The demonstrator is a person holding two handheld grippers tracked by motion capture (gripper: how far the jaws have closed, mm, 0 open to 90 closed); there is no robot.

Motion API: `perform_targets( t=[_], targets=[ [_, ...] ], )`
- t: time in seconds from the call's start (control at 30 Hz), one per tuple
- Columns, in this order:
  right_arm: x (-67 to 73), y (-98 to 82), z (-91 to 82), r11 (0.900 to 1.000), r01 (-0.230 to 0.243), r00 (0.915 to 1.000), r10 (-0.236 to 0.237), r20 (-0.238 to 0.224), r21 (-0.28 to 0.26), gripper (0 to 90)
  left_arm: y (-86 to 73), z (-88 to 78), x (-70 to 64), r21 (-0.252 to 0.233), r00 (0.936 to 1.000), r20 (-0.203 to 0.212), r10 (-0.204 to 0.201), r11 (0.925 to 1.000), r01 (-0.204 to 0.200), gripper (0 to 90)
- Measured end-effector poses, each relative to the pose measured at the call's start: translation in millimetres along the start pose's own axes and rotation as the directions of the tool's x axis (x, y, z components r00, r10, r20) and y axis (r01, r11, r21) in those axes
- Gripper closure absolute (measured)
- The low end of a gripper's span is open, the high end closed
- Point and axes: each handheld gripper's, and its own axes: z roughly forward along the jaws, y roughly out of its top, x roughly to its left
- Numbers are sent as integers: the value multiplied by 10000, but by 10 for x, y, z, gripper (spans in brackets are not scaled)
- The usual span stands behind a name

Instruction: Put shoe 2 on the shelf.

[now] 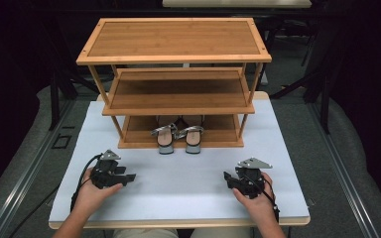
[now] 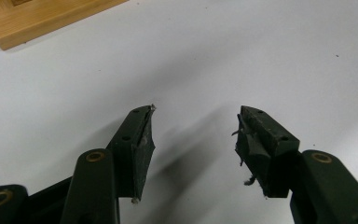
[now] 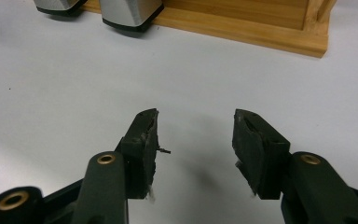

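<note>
1. A wooden three-tier shoe rack point(image 1: 173, 49) stands at the upper centre of the high view, on the white surface point(image 1: 178, 173).
2. A pair of silver block-heeled sandals point(image 1: 178, 138) sits on the rack's lowest shelf at the centre of the frame, heels jutting over the front edge.
3. The left claw point(image 1: 129, 177) lies low at the lower left, held by a hand, its jaws spread with nothing between them; the left gripper view shows bare surface in the gap.
4. The right claw point(image 1: 226, 177) lies at the lower right, jaws likewise spread and empty.
5. In the right gripper view the sandal heels point(image 3: 130, 14) appear at the upper left, well apart from the jaws.
</note>
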Motion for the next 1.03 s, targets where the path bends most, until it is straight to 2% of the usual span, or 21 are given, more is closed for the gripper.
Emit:
perform_targets(
  t=[0.07,0.13,0.2,0.3,0.5,0.53,0.57,0.73,0.77,1.03],
  targets=[
    [7,-11,19,10000,-19,10000,20,-88,32,501,-10,22,-5,-23,10000,16,-12,10000,12,455],
    [23,-25,45,9999,59,9999,-60,88,130,501,-17,43,-4,56,10000,47,22,10000,-22,455],
    [19,-37,66,9998,113,9999,-112,-29,183,501,-28,66,-7,44,10000,67,-51,10000,50,455],
    [14,-50,82,9998,73,9999,-75,82,188,501,-34,84,-20,44,10000,74,-22,10000,22,454],
    [9,-67,105,9997,44,10000,-43,-43,230,501,-39,107,-20,62,10000,43,15,10000,-15,444],
    [14,-68,102,9997,42,9999,-46,147,230,501,-38,111,-20,48,10000,29,34,10000,-34,443],
    [7,-69,104,9999,5,10000,-6,27,160,501,-38,113,-24,24,10000,55,-24,10000,24,440],
    [-30,-80,93,9997,-187,9998,187,-9,172,501,-33,125,-11,-30,10000,39,-19,10000,19,429],
    [-39,-83,93,9996,-228,9997,229,-51,195,501,-24,116,-2,85,9999,95,34,10000,-35,429],
    [-52,-113,104,9992,-305,9995,305,21,266,496,0,140,9,-255,9999,-163,-23,9997,19,381]
  ],
)
